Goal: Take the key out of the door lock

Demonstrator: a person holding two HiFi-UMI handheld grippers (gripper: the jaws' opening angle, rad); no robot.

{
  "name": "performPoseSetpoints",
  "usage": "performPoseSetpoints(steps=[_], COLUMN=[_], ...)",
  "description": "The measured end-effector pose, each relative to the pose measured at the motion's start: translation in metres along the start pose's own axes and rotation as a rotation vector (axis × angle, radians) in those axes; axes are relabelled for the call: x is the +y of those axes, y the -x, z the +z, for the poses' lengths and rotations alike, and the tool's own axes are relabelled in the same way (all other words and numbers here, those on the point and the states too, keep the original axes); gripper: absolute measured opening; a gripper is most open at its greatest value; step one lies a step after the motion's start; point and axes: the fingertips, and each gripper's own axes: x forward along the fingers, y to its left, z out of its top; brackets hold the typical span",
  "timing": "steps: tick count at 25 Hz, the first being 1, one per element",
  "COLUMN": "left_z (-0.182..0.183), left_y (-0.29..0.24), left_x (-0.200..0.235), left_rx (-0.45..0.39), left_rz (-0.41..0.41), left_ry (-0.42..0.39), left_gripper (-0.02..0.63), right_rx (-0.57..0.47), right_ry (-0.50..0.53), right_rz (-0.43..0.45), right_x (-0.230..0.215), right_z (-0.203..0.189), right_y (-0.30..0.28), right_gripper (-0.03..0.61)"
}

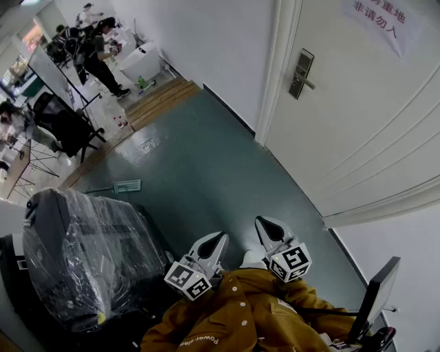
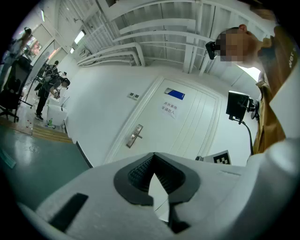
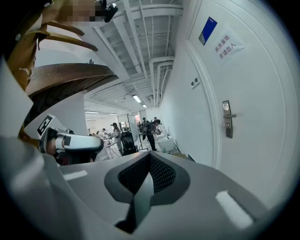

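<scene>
The white door (image 1: 357, 117) stands shut at the right of the head view, with a metal lock plate and lever handle (image 1: 300, 73) on it. A key is too small to make out. The lock plate (image 2: 136, 136) also shows in the left gripper view, and the lock plate (image 3: 227, 118) in the right gripper view, each far beyond the jaws. My left gripper (image 1: 213, 242) and right gripper (image 1: 268, 227) are held side by side close to the person's mustard jacket, well short of the door. Both are shut and hold nothing, as the left gripper (image 2: 153, 157) and right gripper (image 3: 150, 157) show up close.
A plastic-wrapped dark chair (image 1: 89, 254) stands at the lower left. A monitor on a stand (image 1: 375, 295) is at the lower right. Green floor (image 1: 199, 165) runs to the door. A paper sign (image 1: 378, 20) hangs on the door. People (image 1: 96, 48) work far off at the upper left.
</scene>
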Motion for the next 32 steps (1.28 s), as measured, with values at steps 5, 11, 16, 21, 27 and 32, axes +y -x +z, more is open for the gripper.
performPoseSetpoints(steps=[5, 11, 16, 21, 27, 32], left_z=[-0.002, -0.003, -0.006, -0.009, -0.016, 0.005], left_y=[0.004, 0.005, -0.003, -0.027, -0.065, -0.113], left_x=[0.000, -0.002, -0.004, -0.016, -0.012, 0.019], left_rx=[0.001, 0.008, 0.018, 0.021, 0.023, 0.042], left_rz=[-0.003, -0.011, -0.017, -0.021, -0.012, -0.037], left_ry=[0.007, 0.005, 0.004, 0.004, 0.038, 0.034], left_gripper=[-0.002, -0.002, -0.002, -0.002, -0.002, -0.002], right_rx=[-0.002, -0.014, -0.050, -0.053, -0.034, -0.041], right_ry=[-0.001, 0.003, -0.012, -0.027, -0.060, -0.086], right_rz=[0.001, 0.006, 0.012, -0.015, -0.051, -0.092], right_x=[0.006, 0.008, 0.006, -0.025, -0.071, -0.115], right_z=[-0.001, 0.002, 0.010, 0.009, -0.001, 0.013], right_y=[0.001, 0.004, 0.010, 0.026, 0.026, -0.005], right_gripper=[0.005, 0.005, 0.006, 0.006, 0.006, 0.006])
